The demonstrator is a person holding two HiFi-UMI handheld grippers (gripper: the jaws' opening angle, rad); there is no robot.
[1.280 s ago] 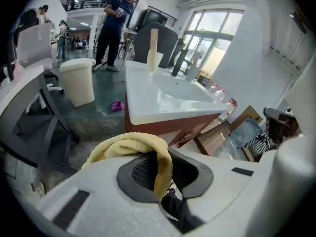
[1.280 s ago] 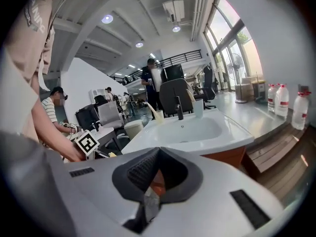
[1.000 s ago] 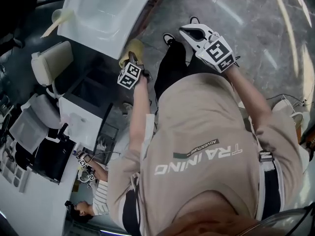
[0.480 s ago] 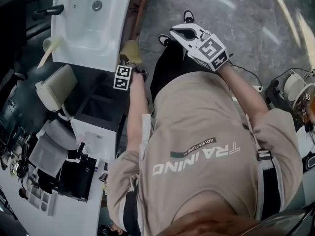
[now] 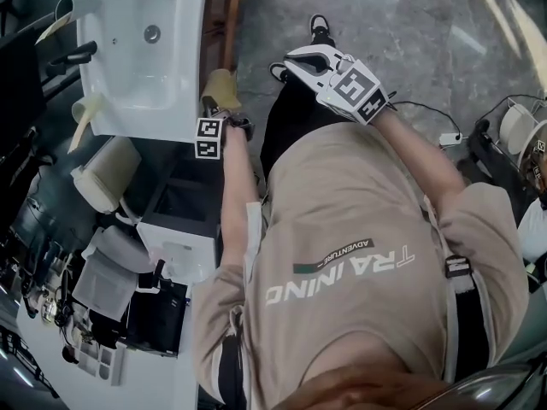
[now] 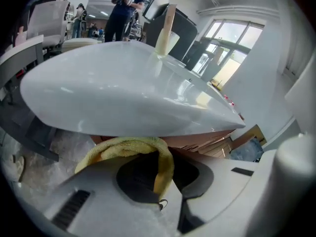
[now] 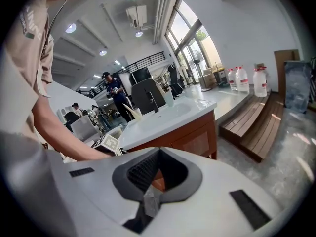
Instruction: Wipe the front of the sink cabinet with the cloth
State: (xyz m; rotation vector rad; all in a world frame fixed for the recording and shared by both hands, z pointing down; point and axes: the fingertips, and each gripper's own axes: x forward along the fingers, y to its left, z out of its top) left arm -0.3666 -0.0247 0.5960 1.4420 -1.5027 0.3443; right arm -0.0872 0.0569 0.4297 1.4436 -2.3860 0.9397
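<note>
Head view: left gripper point(image 5: 224, 118), marker cube on top, sits at the front corner of the white ceramic sink top point(image 5: 145, 67). The yellow terry cloth point(image 5: 220, 88) is bunched at its tip, lying against the strip of reddish-brown wooden sink cabinet point(image 5: 224, 15) that shows just beside the sink top's edge. Right gripper point(image 5: 301, 58) is held over the grey stone floor point(image 5: 410, 41), well apart from the cabinet and the cloth.

Left gripper view: jaws are clamped together on the yellow terry cloth point(image 6: 123, 149). One fold runs down into the seam between them; the rest loops up and over the left jaw. The cloth lies directly under the overhanging rim of the sink top point(image 6: 123, 102), and the wooden cabinet front point(image 6: 207, 142) shows just behind and to the right of it. Whether cloth and wood touch cannot be told here.

Right gripper view: right gripper point(image 7: 150, 194) has its jaws closed against each other, nothing between them. Beyond them stand the sink cabinet point(image 7: 195, 132) with its white top point(image 7: 168, 115)
</note>
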